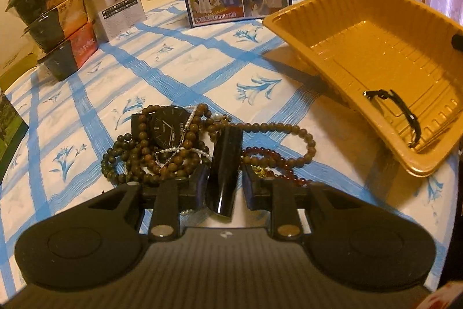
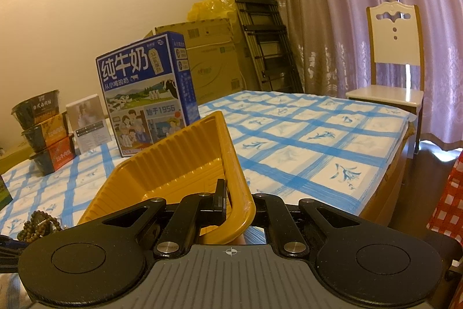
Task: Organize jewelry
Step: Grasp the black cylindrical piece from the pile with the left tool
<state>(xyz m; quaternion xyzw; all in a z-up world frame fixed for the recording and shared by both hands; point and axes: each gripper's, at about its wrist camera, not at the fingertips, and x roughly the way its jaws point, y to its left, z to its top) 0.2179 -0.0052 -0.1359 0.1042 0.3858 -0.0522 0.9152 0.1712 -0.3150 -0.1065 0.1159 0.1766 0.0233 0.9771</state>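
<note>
my left gripper (image 1: 225, 178) is part open w/ the black watch strap (image 1: 224, 164) between the pads; can't tell if they bite. strap's slick, floppy; watch (image 1: 169, 127) is tangled in beads (image 1: 162, 155), so grab mid-strap. right gripper (image 2: 237, 203) clamped on the tilted yellow tray (image 2: 185, 161) rim; light, flexy.

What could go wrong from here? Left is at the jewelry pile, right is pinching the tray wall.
1. The black watch strap lies between the left gripper fingers, tangled with brown beads and a pearl strand; lifting may drag the whole pile.
2. The yellow tray, tilted by the right gripper, could let the black bracelet slide out.
3. A wall-only pinch may slip.
</note>
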